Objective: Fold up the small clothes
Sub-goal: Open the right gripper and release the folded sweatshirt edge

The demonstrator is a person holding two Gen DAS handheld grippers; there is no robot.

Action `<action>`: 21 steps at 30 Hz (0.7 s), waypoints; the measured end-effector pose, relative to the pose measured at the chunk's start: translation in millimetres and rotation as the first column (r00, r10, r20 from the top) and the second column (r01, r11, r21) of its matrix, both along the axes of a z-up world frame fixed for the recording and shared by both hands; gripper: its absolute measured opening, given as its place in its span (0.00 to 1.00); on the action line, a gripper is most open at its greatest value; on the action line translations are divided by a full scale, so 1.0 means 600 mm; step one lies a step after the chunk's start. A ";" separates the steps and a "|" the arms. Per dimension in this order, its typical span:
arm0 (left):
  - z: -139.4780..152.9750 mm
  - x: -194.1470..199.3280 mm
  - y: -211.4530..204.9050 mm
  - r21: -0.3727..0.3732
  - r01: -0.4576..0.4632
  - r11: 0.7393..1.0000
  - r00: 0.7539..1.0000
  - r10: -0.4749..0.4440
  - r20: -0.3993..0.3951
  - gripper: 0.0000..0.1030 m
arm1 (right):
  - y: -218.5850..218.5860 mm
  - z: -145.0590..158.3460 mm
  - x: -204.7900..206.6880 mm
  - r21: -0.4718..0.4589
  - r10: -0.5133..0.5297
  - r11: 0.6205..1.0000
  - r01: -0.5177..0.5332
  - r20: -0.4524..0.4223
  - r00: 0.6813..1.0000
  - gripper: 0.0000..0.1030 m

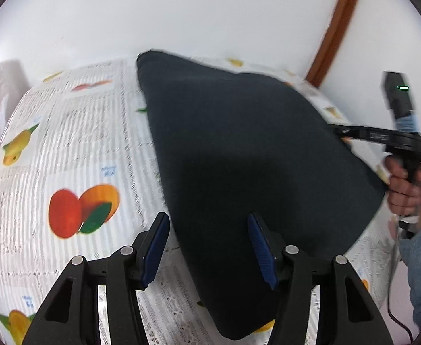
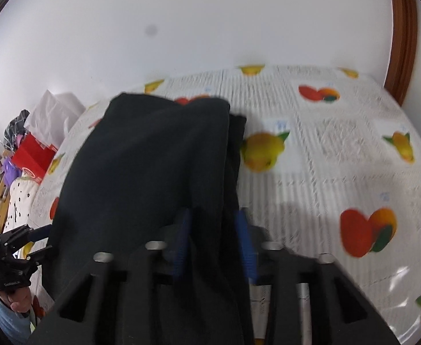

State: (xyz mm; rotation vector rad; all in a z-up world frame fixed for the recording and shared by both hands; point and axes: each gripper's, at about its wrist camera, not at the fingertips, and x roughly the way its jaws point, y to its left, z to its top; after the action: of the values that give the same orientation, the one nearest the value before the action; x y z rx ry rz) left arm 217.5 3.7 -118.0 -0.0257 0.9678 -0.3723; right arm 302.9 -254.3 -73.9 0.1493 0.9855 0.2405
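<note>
With only the right gripper (image 2: 214, 247) pinching the dark garment (image 1: 239, 149) (left gripper (image 1: 207, 247) gapes empty), 1 tug could skew the fold.

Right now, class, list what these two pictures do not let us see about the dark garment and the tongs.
- Garment type: folded and blurred in both views; sleeves or legs cannot be told.
- Its near edge: left wrist view, hidden behind the left tongs.
- Right tongs pads: right wrist view, partly covered by cloth they pinch.
- Tablecloth print: blurred, text unreadable.
</note>
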 end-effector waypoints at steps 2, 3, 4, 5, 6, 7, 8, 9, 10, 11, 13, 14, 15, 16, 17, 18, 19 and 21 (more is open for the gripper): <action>0.000 0.001 0.003 -0.017 -0.019 1.000 1.000 0.019 -0.018 0.54 | -0.008 0.033 -0.036 -0.003 0.019 1.000 -0.018 0.186 0.982 0.05; 0.000 0.000 0.003 -0.017 -0.025 1.000 0.999 0.025 -0.023 0.54 | -0.010 0.041 -0.050 -0.009 0.032 0.999 -0.031 0.237 0.971 0.05; 0.002 -0.002 0.004 -0.015 -0.029 0.999 0.999 0.029 -0.021 0.54 | -0.010 0.037 -0.051 -0.016 0.021 1.000 -0.018 0.221 0.975 0.05; 0.003 -0.004 0.002 -0.008 -0.030 1.000 0.999 0.030 -0.016 0.54 | -0.008 0.027 -0.047 -0.035 0.002 0.999 0.005 0.183 0.983 0.05; 0.003 -0.006 0.001 0.000 -0.032 0.999 0.999 0.032 -0.013 0.54 | -0.004 0.017 -0.045 -0.066 -0.009 0.998 0.019 0.153 0.988 0.05; 0.005 -0.008 0.000 0.008 -0.039 0.999 0.999 0.039 -0.010 0.54 | 0.000 0.012 -0.044 -0.099 -0.021 0.994 0.036 0.142 0.990 0.03; 0.006 -0.011 0.000 0.016 -0.045 0.999 0.999 0.046 -0.008 0.54 | 0.003 0.009 -0.046 -0.175 -0.068 0.980 0.092 0.139 0.988 0.02; 0.008 -0.015 0.001 0.020 -0.049 0.999 0.999 0.050 -0.006 0.54 | 0.002 0.009 -0.050 -0.220 -0.100 0.967 0.130 0.144 0.984 0.02; 0.011 -0.019 0.002 0.023 -0.053 0.998 0.999 0.053 -0.003 0.54 | -0.003 0.011 -0.056 -0.237 -0.117 0.960 0.149 0.142 0.983 0.02; 0.013 -0.025 0.003 0.025 -0.055 0.998 0.998 0.055 0.001 0.54 | -0.011 0.016 -0.067 -0.214 -0.127 0.965 0.154 0.134 0.983 0.02; 0.017 -0.036 0.004 0.034 -0.057 0.998 0.998 0.057 0.013 0.54 | -0.024 0.030 -0.096 -0.166 -0.144 0.972 0.166 0.138 0.980 0.03; 0.018 -0.042 0.004 0.036 -0.058 0.998 0.998 0.058 0.017 0.54 | -0.028 0.036 -0.112 -0.158 -0.144 0.973 0.167 0.149 0.978 0.03; 0.020 -0.048 0.005 0.036 -0.058 0.998 0.998 0.057 0.020 0.53 | -0.031 0.042 -0.127 -0.153 -0.143 0.974 0.167 0.156 0.977 0.04; 0.023 -0.057 0.007 0.033 -0.055 0.998 0.998 0.055 0.023 0.52 | -0.033 0.049 -0.146 -0.144 -0.143 0.976 0.166 0.160 0.977 0.08; 0.025 -0.065 0.009 0.029 -0.051 0.998 0.998 0.050 0.028 0.52 | -0.034 0.052 -0.160 -0.138 -0.142 0.977 0.165 0.161 0.977 0.11; 0.026 -0.073 0.011 0.025 -0.042 0.999 0.999 0.042 0.032 0.52 | -0.036 0.055 -0.173 -0.129 -0.139 0.979 0.160 0.162 0.977 0.20; 0.027 -0.086 0.013 0.020 -0.026 0.999 0.999 0.026 0.035 0.52 | -0.038 0.055 -0.188 -0.120 -0.131 0.981 0.151 0.158 0.979 0.33; 0.025 -0.102 0.015 0.014 0.015 1.000 0.999 -0.015 0.031 0.52 | -0.042 0.047 -0.222 -0.123 -0.119 0.983 0.138 0.154 0.981 0.42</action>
State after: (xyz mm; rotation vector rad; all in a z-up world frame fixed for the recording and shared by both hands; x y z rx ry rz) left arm 156.0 12.8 -103.0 -0.0001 0.9397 -0.3788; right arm 169.7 -279.5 -45.8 0.0722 0.8395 0.0654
